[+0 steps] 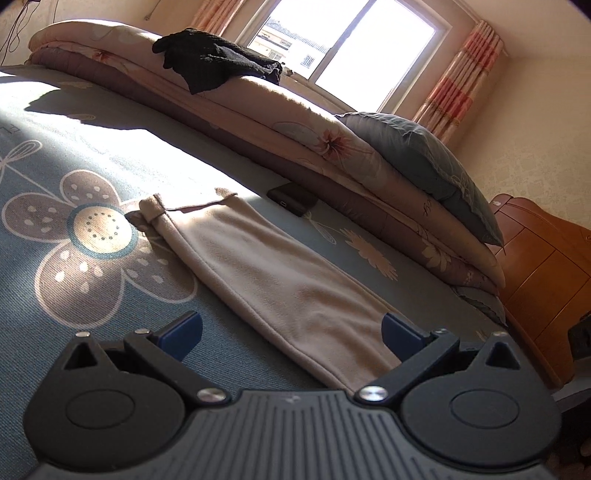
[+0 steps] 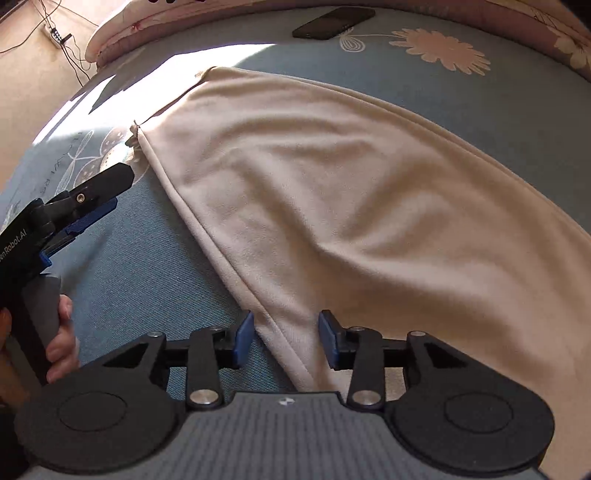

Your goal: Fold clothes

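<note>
A beige garment (image 1: pixel 266 266) lies flat and lengthwise on the blue floral bedsheet (image 1: pixel 74 155). My left gripper (image 1: pixel 291 332) is open wide just above the sheet at the garment's near end, its right finger over the cloth's edge, holding nothing. In the right wrist view the same garment (image 2: pixel 351 184) fills the middle. My right gripper (image 2: pixel 286 339) is open, and the garment's doubled left edge runs between its blue pads (image 2: pixel 243 339). The left gripper (image 2: pixel 107 199) also shows at the left there, held by a hand (image 2: pixel 62 332), away from the cloth.
A dark phone (image 1: pixel 293 199) (image 2: pixel 332 22) lies on the sheet beyond the garment. Folded floral quilts (image 1: pixel 258 110) line the far side, with a black garment (image 1: pixel 218 61) and a blue pillow (image 1: pixel 424 158) on top. A wooden headboard (image 1: pixel 535 273) stands at the right.
</note>
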